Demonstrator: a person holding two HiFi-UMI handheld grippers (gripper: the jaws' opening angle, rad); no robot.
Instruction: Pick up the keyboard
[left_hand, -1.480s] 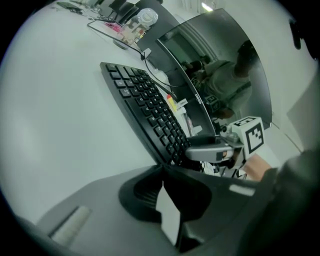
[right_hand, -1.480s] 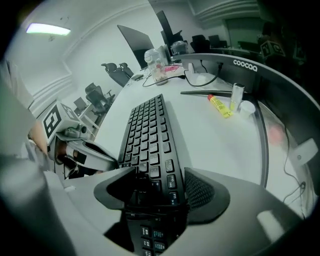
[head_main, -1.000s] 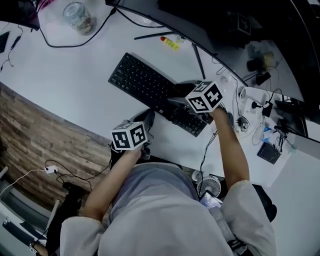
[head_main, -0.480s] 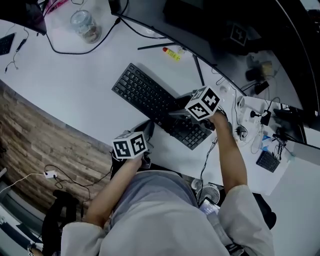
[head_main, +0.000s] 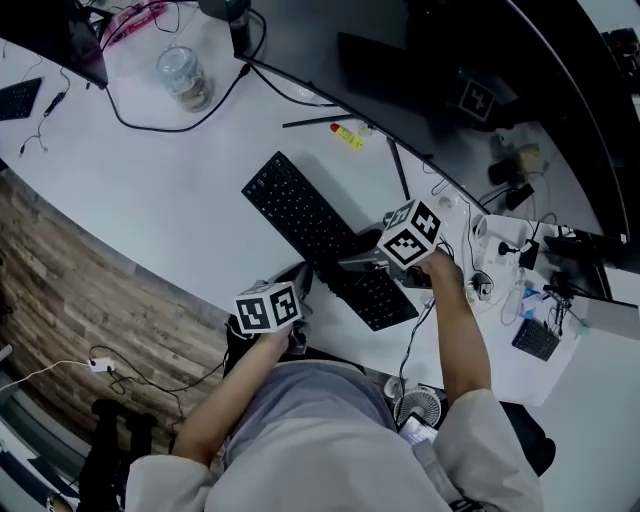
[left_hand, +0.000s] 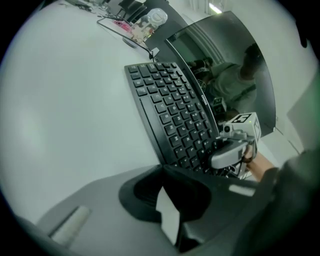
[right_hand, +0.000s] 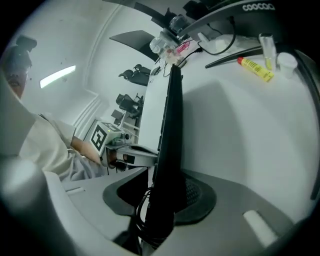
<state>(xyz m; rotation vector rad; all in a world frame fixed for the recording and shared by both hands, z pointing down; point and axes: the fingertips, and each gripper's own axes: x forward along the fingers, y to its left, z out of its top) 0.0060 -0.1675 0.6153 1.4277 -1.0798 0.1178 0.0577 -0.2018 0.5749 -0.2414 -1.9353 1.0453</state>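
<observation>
the flat black keyboard (head_main: 305, 220), with rows of little square keys, sits just in front of the curved monitor (right_hand: 235, 11). the monitor says "coocaa". the right gripper (right_hand: 165, 200) squeezes the keyboard's thin edge. the left gripper (left_hand: 167, 197) pinches its other long edge. a yellow tube (right_hand: 255, 68) lies near the monitor.

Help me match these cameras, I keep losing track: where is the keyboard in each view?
Head view: keyboard lies diagonally across the middle.
Left gripper view: keyboard fills the centre, keys showing.
Right gripper view: keyboard is the dark edge-on slab down the middle.
Landmark: the jar past its far end, top left in the head view, near top centre in both gripper views.
</observation>
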